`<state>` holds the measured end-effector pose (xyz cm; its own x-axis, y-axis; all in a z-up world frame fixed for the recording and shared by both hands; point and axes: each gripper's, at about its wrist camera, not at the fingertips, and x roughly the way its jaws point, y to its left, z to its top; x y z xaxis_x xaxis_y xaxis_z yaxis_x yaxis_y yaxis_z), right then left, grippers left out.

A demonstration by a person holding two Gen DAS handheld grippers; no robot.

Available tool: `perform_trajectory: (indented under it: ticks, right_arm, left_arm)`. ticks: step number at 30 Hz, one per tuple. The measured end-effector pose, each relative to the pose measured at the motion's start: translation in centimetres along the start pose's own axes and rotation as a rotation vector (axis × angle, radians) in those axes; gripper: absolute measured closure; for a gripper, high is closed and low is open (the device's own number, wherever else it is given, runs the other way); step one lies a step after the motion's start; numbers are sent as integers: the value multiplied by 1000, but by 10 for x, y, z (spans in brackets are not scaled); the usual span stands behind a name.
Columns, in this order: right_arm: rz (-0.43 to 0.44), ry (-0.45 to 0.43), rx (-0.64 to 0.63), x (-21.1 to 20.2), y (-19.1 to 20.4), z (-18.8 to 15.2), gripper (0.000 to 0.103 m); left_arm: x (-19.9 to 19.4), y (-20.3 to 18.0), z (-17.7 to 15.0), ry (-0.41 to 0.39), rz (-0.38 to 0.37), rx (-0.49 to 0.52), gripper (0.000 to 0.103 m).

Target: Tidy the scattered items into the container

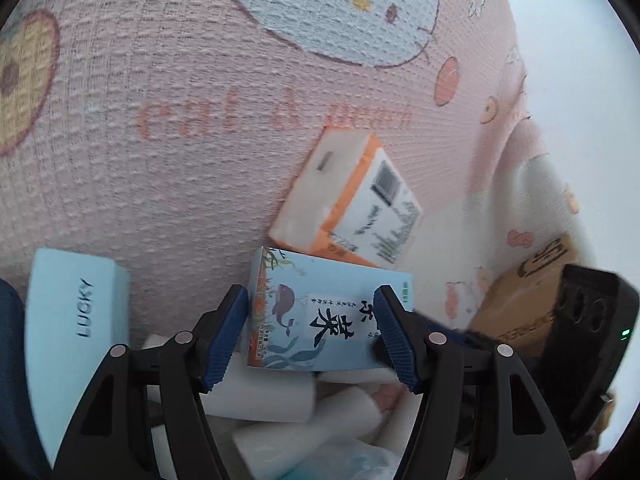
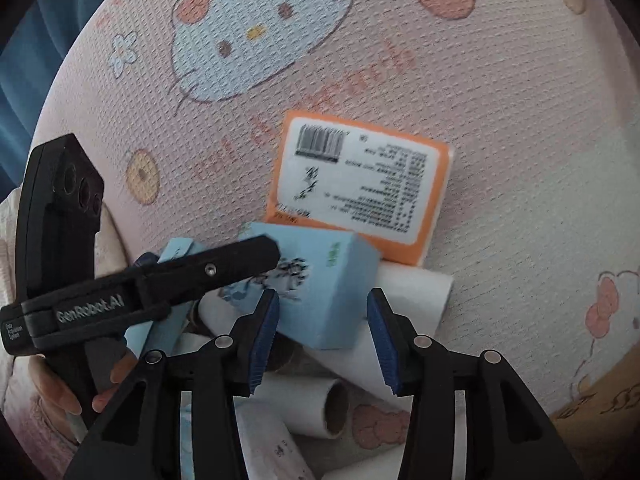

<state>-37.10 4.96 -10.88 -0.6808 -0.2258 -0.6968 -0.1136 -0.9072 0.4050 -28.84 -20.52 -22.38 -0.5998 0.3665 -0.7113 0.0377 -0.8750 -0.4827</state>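
In the left wrist view my left gripper [image 1: 310, 336] stands open wide around a blue tissue pack [image 1: 328, 312] with a whale print, which rests on white rolls [image 1: 260, 396]; a small gap shows at the left pad. An orange tissue pack [image 1: 348, 200] lies just beyond it on the pink blanket. In the right wrist view my right gripper [image 2: 323, 340] is open, and the near corner of the blue tissue pack [image 2: 324, 292] reaches between its fingertips without being pressed. The orange tissue pack [image 2: 360, 184] lies behind, label up. One finger of the left gripper [image 2: 224, 264] reaches over the blue pack.
A pale blue box marked LUCKY [image 1: 72, 320] stands at the left. A brown cardboard box [image 1: 532, 292] sits at the right, beside the right gripper's black body [image 1: 584, 320]. White rolls [image 2: 304, 400] are piled under both grippers. A hand [image 2: 60, 392] holds the left gripper.
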Motion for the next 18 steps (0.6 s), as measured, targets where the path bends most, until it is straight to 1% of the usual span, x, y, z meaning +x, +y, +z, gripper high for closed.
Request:
perform_trajectory:
  ticks: [4, 6, 8, 10, 12, 14, 18]
  right_arm:
    - [-17, -11, -68, -13, 9, -3, 58]
    - [-12, -2, -80, -14, 20, -2, 58]
    - [7, -8, -100, -26, 30, -1, 58]
    - [13, -23, -129, -41, 42, 0, 58]
    - [12, -29, -135, -53, 54, 2, 58]
    - [29, -36, -126, -68, 62, 1, 58]
    - [29, -37, -141, -88, 80, -10, 58]
  left_arm:
    - [-16, 1, -3, -25, -6, -45, 43]
    - [-31, -3, -6, -50, -8, -51, 44]
    - [-51, -13, -10, -91, 12, -22, 44]
    - [-73, -27, -16, -126, 45, 33, 43]
    - [-90, -44, -24, -157, 84, 94, 43]
    - [-104, -60, -36, -192, 128, 137, 43]
    - [-125, -78, -66, -225, 169, 152, 43]
